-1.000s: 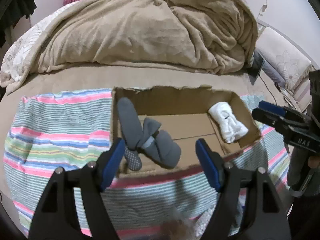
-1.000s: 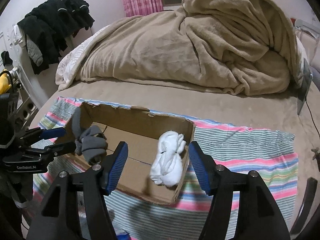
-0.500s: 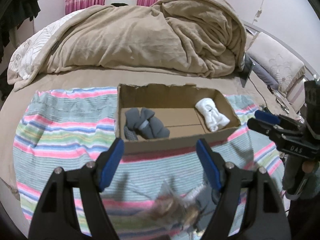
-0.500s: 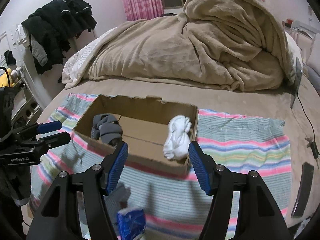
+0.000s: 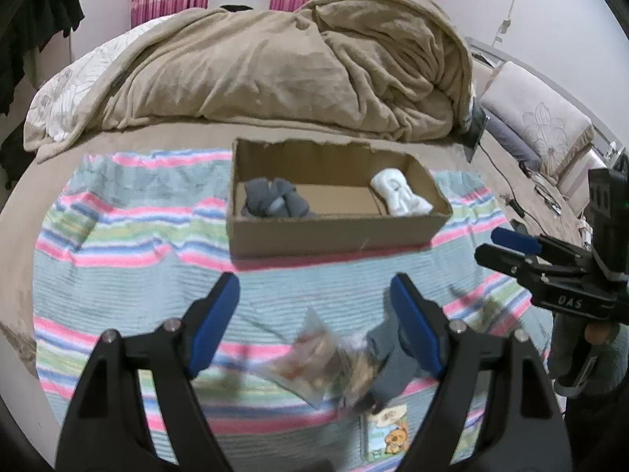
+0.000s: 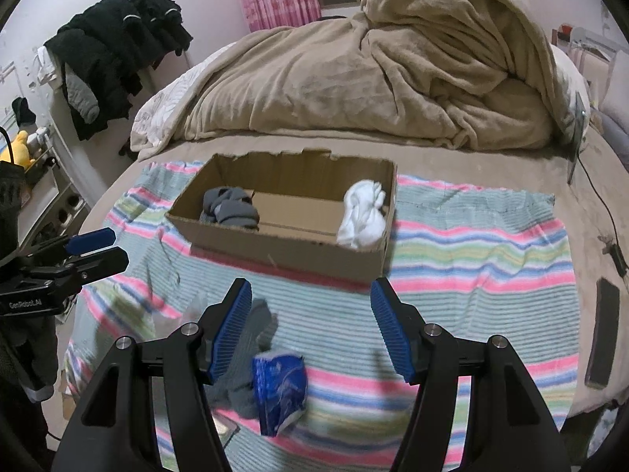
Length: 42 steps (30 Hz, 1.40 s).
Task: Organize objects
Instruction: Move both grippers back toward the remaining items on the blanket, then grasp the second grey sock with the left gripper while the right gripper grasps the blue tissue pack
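Note:
An open cardboard box (image 5: 334, 236) (image 6: 283, 247) sits on a striped towel (image 5: 129, 236) (image 6: 471, 244) on the bed. A grey sock bundle (image 5: 275, 200) (image 6: 230, 206) lies at its left end and a white sock bundle (image 5: 401, 196) (image 6: 363, 214) at its right end. My left gripper (image 5: 314, 318) is open and empty, above a clear snack bag (image 5: 314, 362) and a grey sock (image 5: 389, 369). My right gripper (image 6: 310, 326) is open and empty, above a blue packet (image 6: 279, 385) and a grey sock (image 6: 236, 389).
A heaped tan blanket (image 5: 275, 67) (image 6: 373, 78) fills the bed behind the box. A small cartoon packet (image 5: 387, 432) lies at the towel's near edge. A phone (image 6: 601, 330) and cable lie on the right. Dark clothes (image 6: 114, 51) hang at the left.
Both grippers have drawn back from the box towards the near edge of the towel. The box now looks smaller, and the loose items on the towel have come into view.

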Each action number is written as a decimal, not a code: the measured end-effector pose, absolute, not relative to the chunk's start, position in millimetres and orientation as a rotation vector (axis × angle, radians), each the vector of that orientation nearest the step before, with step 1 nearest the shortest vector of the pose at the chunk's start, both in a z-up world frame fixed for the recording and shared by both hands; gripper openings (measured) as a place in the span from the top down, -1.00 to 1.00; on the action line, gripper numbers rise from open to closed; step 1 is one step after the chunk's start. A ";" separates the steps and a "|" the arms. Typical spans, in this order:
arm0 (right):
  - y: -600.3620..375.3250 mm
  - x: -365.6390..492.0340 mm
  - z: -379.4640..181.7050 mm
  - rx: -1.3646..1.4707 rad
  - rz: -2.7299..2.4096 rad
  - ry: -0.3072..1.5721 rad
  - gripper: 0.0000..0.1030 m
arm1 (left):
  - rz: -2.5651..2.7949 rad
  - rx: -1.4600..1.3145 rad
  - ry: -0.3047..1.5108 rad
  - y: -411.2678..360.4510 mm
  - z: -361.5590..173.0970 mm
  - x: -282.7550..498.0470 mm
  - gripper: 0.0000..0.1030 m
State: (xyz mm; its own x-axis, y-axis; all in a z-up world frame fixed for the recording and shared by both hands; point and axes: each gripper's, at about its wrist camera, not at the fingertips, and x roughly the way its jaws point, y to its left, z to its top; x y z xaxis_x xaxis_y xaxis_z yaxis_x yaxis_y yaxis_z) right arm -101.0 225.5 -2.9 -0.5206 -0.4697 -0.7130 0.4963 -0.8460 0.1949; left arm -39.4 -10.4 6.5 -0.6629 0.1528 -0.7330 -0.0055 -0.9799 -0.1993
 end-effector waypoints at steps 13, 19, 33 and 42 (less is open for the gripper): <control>225.1 -79.5 -39.7 1.162 -2.252 0.040 -0.29 | 2.713 -1.332 -0.235 24.4 -21.3 -22.1 -0.56; 216.4 -70.6 -54.4 1.185 -2.215 0.062 -0.29 | 2.679 -1.373 -0.232 33.8 -33.8 -21.0 -0.56; 225.9 -71.8 -85.5 1.267 -2.217 0.062 -0.21 | 2.586 -1.322 -0.162 62.8 -43.0 -30.4 -0.56; 232.6 -71.8 -90.9 1.269 -2.175 0.025 0.49 | 2.521 -1.319 -0.129 85.2 -57.4 -49.5 -0.56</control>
